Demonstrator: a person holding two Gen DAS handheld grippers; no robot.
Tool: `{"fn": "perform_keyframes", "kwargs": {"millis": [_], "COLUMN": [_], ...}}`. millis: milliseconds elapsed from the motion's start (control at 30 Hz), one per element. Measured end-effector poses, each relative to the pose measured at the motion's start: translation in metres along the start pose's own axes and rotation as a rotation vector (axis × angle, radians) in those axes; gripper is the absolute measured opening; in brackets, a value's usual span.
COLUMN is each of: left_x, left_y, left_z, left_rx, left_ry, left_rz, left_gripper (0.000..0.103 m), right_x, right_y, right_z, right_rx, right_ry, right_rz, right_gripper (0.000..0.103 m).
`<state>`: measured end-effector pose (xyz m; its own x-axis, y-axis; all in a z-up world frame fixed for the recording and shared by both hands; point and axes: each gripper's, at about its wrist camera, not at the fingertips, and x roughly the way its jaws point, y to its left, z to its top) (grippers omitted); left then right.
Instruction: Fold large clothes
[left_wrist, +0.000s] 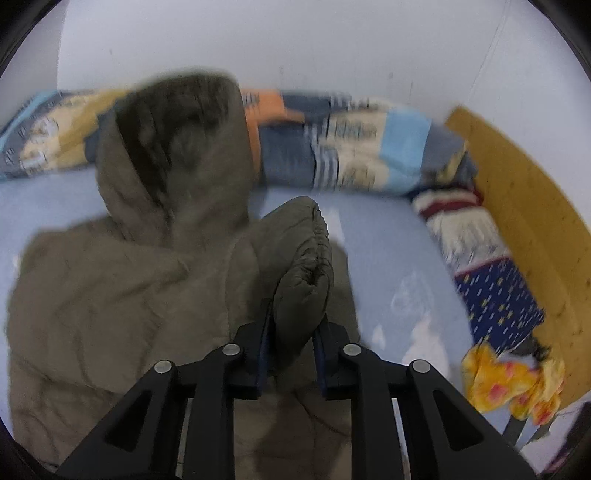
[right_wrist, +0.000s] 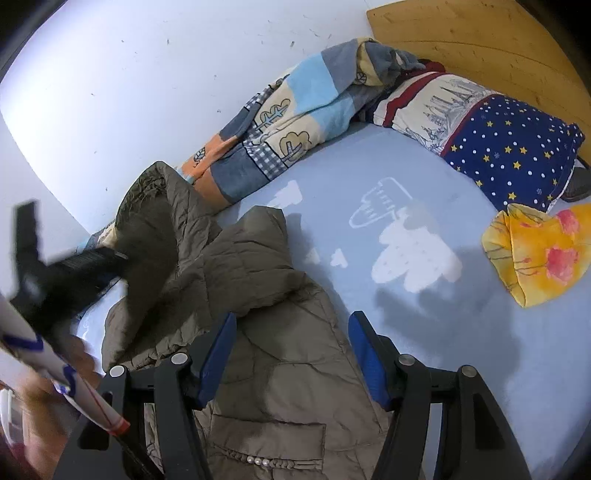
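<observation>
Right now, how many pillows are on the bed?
2: the star pillow lies against the wooden headboard, and the yellow flowered pillow lies just in front of it. The patchwork blanket may hide others.

The left gripper (left_wrist: 293, 332) points steeply downward with its two fingers drawn close together, pinching a bunched fold of olive coat sleeve (left_wrist: 306, 266) between the blue pads (left_wrist: 320, 354). The right gripper (right_wrist: 291, 354) also tilts downward, its blue-padded fingers (right_wrist: 364, 354) standing wide apart with nothing gripped between them. In the right wrist view the left gripper shows as a blurred black shape at the left edge, with part of a hand (right_wrist: 44, 424) below it.
</observation>
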<state>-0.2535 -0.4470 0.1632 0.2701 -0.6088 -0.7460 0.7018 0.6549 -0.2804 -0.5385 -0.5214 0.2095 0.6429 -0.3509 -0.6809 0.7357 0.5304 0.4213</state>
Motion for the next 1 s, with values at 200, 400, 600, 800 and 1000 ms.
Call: {"fn": "perform_keyframes", "kwargs": {"millis": [200, 400, 600, 800, 1000], "left_x": [0.037, -0.019, -0.038, -0.025, -0.007], "left_y": [0.010, 0.056, 0.160, 0.250, 0.276], "left_z": [-0.032, -0.018, -0.011, -0.029, -0.039], "left_rx": [-0.044, 0.011, -0.014, -0.108, -0.124], "left_ry": [0.197, 0.030, -0.014, 0.035, 0.050], "left_rz": [-0.111, 0.003, 0.294, 0.386, 0.364], "left_gripper": [0.050, 0.052, 0.053, 0.053, 0.070], "right_x": [0.003, 0.015, 0.045, 0.086, 0.149], "right_y": [-0.002, 0.009, 0.052, 0.094, 0.111], "right_z": [0.003, 0.002, -0.009, -0.015, -0.022], "right_rx": [0.003, -0.028, -0.183, -0.325, -0.397], "right_ry": [0.000, 0.004, 0.025, 0.042, 0.116], "right_rz": [-0.004, 0.008, 0.026, 0.042, -0.030], "right_gripper": [0.068, 0.064, 0.047, 0.046, 0.045]}}
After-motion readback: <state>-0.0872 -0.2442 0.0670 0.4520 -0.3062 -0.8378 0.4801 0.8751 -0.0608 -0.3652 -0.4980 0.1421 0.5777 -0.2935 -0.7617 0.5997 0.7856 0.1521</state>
